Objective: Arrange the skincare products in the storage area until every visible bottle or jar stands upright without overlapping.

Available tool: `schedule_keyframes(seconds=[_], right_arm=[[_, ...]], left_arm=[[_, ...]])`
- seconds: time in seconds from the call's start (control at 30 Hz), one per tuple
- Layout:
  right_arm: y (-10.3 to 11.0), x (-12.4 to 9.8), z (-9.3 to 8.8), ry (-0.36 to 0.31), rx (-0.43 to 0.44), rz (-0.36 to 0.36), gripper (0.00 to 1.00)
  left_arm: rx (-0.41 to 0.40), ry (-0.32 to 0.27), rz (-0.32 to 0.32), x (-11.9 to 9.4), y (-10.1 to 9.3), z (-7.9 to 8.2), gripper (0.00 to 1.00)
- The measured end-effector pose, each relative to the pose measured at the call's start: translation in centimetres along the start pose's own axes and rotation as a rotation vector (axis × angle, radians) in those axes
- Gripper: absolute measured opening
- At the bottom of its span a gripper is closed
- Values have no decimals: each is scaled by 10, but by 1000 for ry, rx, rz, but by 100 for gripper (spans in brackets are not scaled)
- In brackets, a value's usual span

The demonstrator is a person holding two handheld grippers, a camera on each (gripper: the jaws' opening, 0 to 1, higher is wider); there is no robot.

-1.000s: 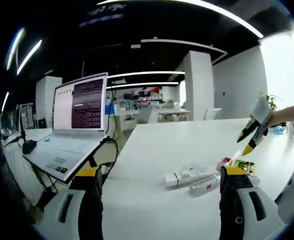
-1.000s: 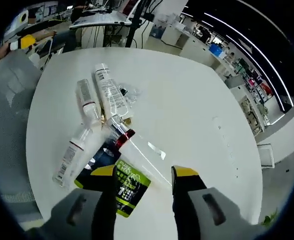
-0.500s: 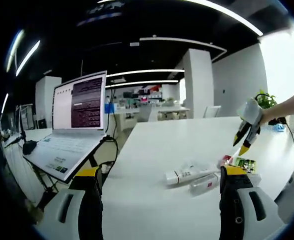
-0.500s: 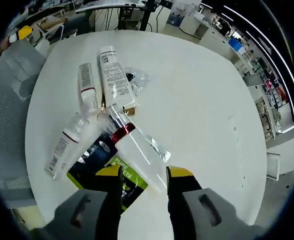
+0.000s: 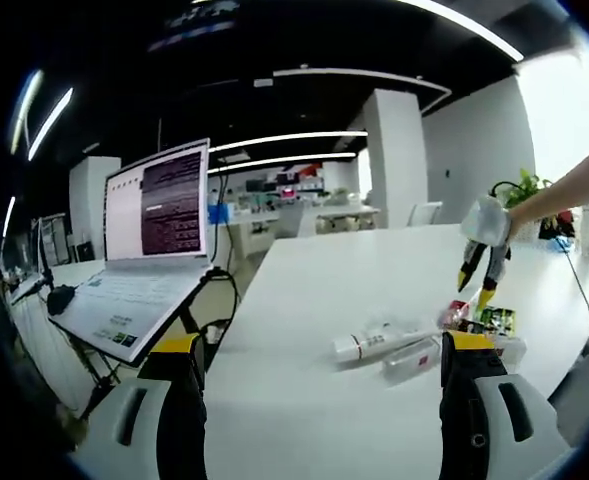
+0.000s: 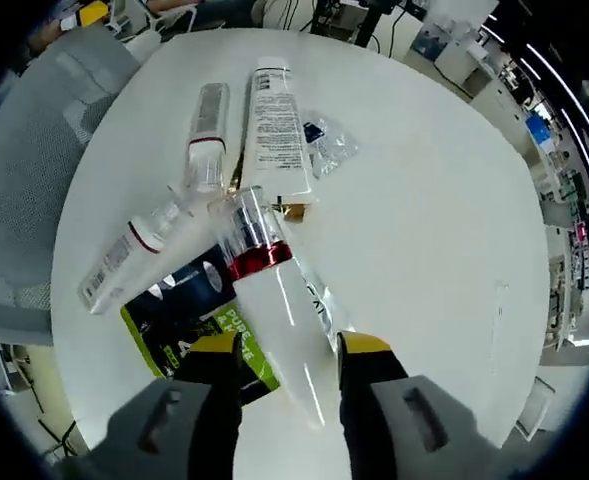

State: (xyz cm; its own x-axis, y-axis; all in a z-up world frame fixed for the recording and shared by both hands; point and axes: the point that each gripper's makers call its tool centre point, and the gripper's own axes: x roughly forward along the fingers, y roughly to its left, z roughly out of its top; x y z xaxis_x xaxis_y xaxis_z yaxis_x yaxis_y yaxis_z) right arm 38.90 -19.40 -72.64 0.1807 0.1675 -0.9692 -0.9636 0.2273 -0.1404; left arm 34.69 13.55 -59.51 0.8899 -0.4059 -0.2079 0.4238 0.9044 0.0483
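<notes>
R gripper [image 6: 286, 345] has dropped over pile, jaws spread astride red-band tube [image 6: 274, 310], not pinching | L gripper [image 5: 319, 345] spread, idle, well off | all tubes flat, overlapping near table [image 6: 424, 180] edge | grasp next, nothing upright yet

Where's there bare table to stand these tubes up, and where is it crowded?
Free: the wide white table beyond the crinkled clear wrapper, out to its far edge. Crowded: the pile around the red-banded tube between the right gripper jaws, the white tube and the green sachet.

White table [image 6: 434, 200] strewn with tubes [image 6: 274, 135].
</notes>
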Motion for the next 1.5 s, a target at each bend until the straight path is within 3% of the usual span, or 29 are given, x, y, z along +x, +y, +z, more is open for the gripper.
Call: schedule_keyframes(seconds=[0.2, 0.37, 0.6, 0.87, 1.23, 1.37, 1.5], right_arm=[[6, 5, 2, -19, -46, 88, 38], [2, 11, -7, 21, -72, 111, 37], [4, 13, -9, 19, -93, 158, 35], [7, 16, -9, 51, -177, 181, 33], [5, 20, -10, 72, -198, 177, 35], [5, 21, -10, 58, -258, 175, 31], [5, 22, -11, 70, -255, 159, 29]], left_arm=[[-1, 4, 6, 0, 1, -1, 97], [-9, 4, 5, 0, 0, 0, 97], [-1, 17, 10, 0, 1, -3, 97], [-3, 26, 15, 1, 1, -4, 97], [4, 48, 9, 2, 0, -9, 97], [7, 51, 5, 2, 0, -9, 97], [25, 75, -8, 2, -3, -13, 97]])
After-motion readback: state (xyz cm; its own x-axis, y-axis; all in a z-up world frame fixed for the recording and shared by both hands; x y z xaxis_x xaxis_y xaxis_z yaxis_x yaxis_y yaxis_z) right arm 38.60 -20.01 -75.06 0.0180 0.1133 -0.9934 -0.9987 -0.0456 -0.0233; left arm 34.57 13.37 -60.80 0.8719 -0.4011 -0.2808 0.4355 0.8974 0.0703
